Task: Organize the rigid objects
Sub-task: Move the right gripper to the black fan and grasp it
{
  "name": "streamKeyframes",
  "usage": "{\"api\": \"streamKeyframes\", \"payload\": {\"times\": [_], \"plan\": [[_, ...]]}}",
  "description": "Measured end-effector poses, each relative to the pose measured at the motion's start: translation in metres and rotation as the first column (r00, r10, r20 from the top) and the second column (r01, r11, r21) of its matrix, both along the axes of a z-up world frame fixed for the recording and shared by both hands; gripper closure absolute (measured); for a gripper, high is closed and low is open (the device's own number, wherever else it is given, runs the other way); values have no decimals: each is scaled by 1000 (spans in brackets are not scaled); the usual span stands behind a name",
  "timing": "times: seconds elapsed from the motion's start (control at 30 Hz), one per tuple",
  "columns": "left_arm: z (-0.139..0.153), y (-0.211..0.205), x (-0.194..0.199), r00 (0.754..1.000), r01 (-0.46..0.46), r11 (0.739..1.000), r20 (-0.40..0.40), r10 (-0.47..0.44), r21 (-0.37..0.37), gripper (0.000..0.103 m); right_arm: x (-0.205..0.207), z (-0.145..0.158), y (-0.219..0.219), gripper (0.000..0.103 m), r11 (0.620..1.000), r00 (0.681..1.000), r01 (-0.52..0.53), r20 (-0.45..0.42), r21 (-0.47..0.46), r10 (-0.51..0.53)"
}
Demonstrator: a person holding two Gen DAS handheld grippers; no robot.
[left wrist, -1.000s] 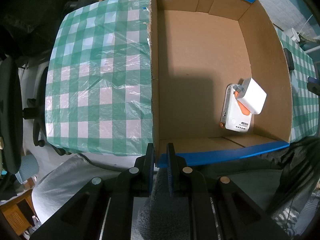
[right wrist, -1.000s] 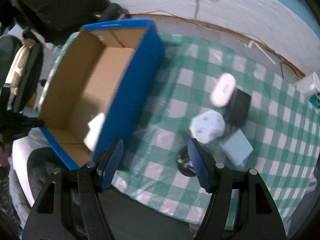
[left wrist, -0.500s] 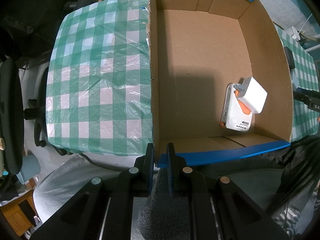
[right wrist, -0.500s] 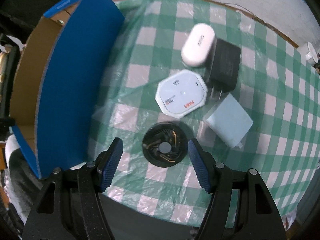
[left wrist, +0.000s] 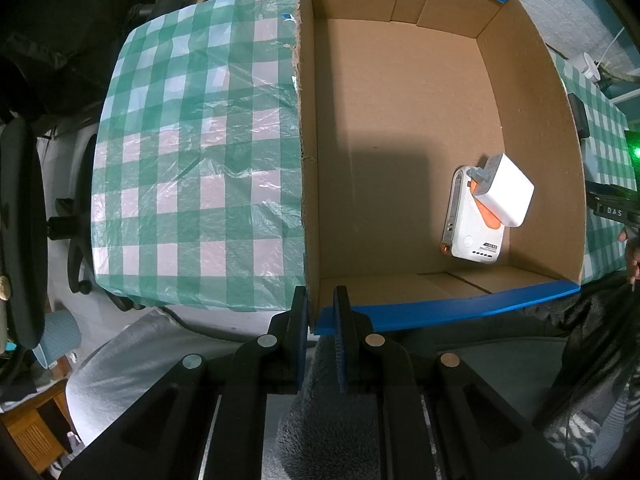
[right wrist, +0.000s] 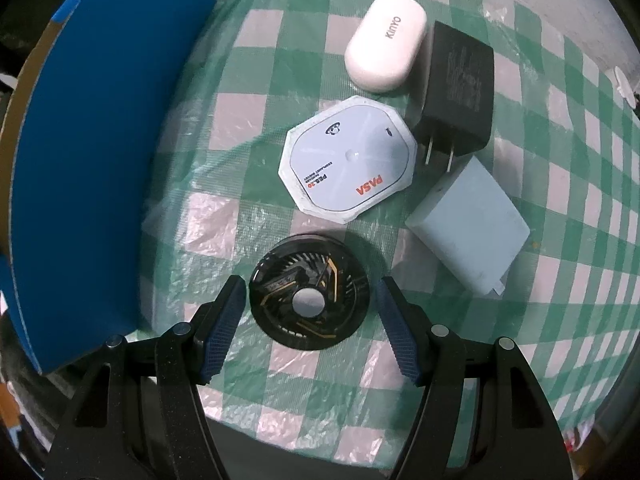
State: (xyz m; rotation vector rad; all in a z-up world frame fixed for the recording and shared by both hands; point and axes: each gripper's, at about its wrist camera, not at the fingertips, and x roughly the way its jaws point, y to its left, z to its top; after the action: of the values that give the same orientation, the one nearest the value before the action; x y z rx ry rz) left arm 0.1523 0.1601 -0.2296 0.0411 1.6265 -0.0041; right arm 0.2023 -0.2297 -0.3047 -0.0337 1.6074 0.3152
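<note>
My left gripper [left wrist: 320, 300] is shut on the near corner of the blue-edged cardboard box [left wrist: 440, 312]. Inside the box lie a white and orange power bank [left wrist: 472, 224] and a white charger [left wrist: 506, 190] leaning on it. My right gripper [right wrist: 310, 300] is open, its fingers on either side of a black round fan [right wrist: 308, 300] on the checked cloth, not touching it. Beyond the fan lie a white octagonal device [right wrist: 348, 160], a white oval case [right wrist: 384, 42], a black plug adapter [right wrist: 456, 92] and a pale blue adapter [right wrist: 468, 228].
The box's blue outer wall [right wrist: 92, 152] stands left of the fan. The green checked tablecloth [left wrist: 192, 152] covers the table left of the box. Office chairs [left wrist: 24, 208] stand beyond the table's left edge. The table's near edge is just below the fan.
My right gripper swung away from the box and came down over the loose objects, so the black fan now sits between its fingers. My left gripper kept its hold on the box.
</note>
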Motion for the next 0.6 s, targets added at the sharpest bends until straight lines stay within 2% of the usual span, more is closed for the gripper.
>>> {"api": "streamKeyframes", "payload": {"times": [0.27,0.37,0.6], "plan": [[0,0,0,1000,0,1000,0,0,1,92,8,-17,1,34,1000,1000,7,-22,0,-7],[0,0,0,1000,2,1000,-1,-2,2,92,9,-17,0,41,1000,1000,5,-15,-8,-5],[0,0,1,1000,0,1000,0,0,2,92,-2,-13,2,41,1000,1000,-14,8,-15,15]]}}
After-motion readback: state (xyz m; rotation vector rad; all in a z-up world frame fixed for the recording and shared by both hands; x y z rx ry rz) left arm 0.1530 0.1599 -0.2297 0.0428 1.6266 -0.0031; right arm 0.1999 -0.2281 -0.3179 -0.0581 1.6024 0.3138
